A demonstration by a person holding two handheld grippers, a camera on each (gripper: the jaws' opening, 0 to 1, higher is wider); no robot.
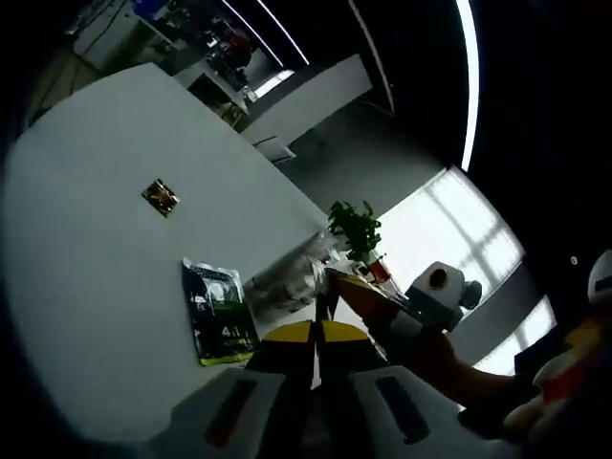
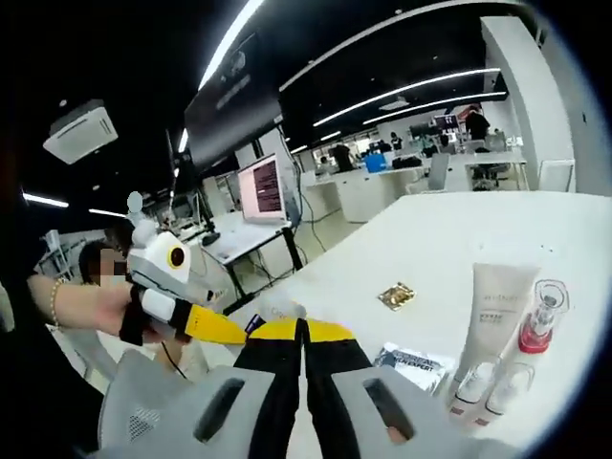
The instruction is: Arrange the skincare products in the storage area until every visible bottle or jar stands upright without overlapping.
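In the right gripper view, a white tube [image 2: 497, 304] stands upright on the white table [image 2: 449, 239] at the right. Beside it stands a clear-capped bottle with a red base [image 2: 541, 320]. Two small clear bottles [image 2: 490, 387] stand in front of them. My right gripper [image 2: 302, 330] points at the table with its yellow-tipped jaws closed and nothing between them. The left gripper [image 2: 239, 333] comes in from the left, held by a gloved hand. In the left gripper view, my left gripper [image 1: 316, 333] is shut and empty, and the right gripper [image 1: 337, 279] crosses just beyond it.
A dark green sachet [image 1: 218, 311] and a small gold sachet [image 1: 161, 197] lie flat on the table [image 1: 96, 249]. A clear plastic container [image 1: 287, 277] and a potted plant [image 1: 359, 229] sit near the table's edge. Desks and a monitor [image 2: 260, 188] stand behind.
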